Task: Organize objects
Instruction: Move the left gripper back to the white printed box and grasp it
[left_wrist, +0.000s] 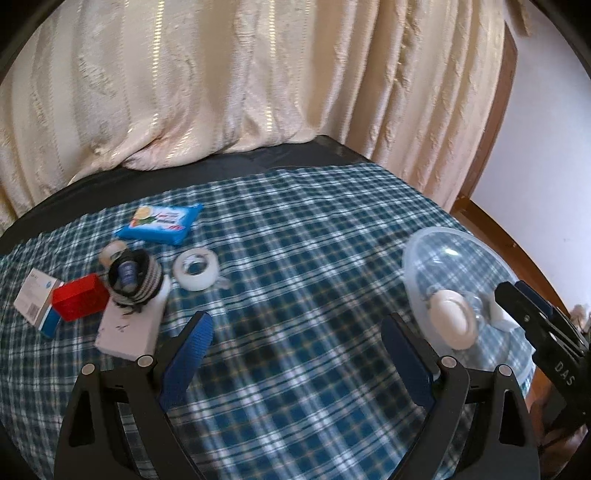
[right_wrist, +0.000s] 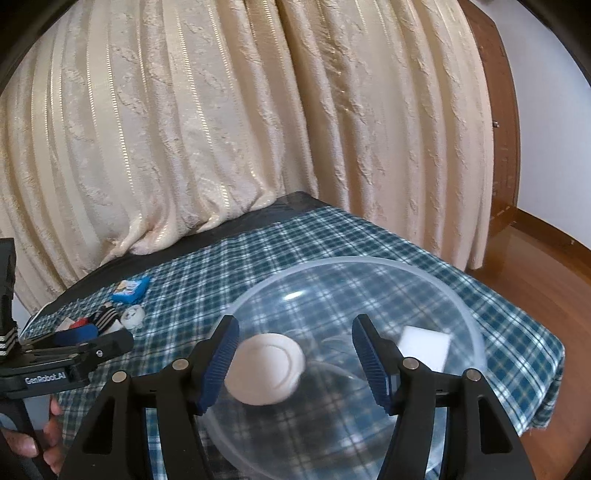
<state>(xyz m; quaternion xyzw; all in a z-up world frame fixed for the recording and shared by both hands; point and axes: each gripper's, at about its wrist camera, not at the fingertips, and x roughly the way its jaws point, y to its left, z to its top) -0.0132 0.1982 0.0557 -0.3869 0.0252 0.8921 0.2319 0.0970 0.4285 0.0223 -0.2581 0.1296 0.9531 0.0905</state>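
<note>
On the plaid cloth (left_wrist: 295, 229), at the left, lie a blue wipes pack (left_wrist: 159, 221), a white tape roll (left_wrist: 195, 267), a striped pouch (left_wrist: 135, 277) with a blue item inside, a red box (left_wrist: 79, 297) and a white box (left_wrist: 127, 325). My left gripper (left_wrist: 297, 325) stands open over bare cloth to the right of them, holding nothing. A clear bowl (right_wrist: 369, 260) at the right holds a white round disc (right_wrist: 264, 369) and a white block (right_wrist: 424, 347). My right gripper (right_wrist: 297, 328) hovers open above the bowl with nothing between its pads.
A cream curtain (right_wrist: 221, 129) hangs along the far side of the table. The table's right edge drops to a wooden floor (right_wrist: 546, 280). A white and blue carton (left_wrist: 37, 299) lies at the far left. A hand (right_wrist: 48, 435) holds the left gripper (right_wrist: 110, 332).
</note>
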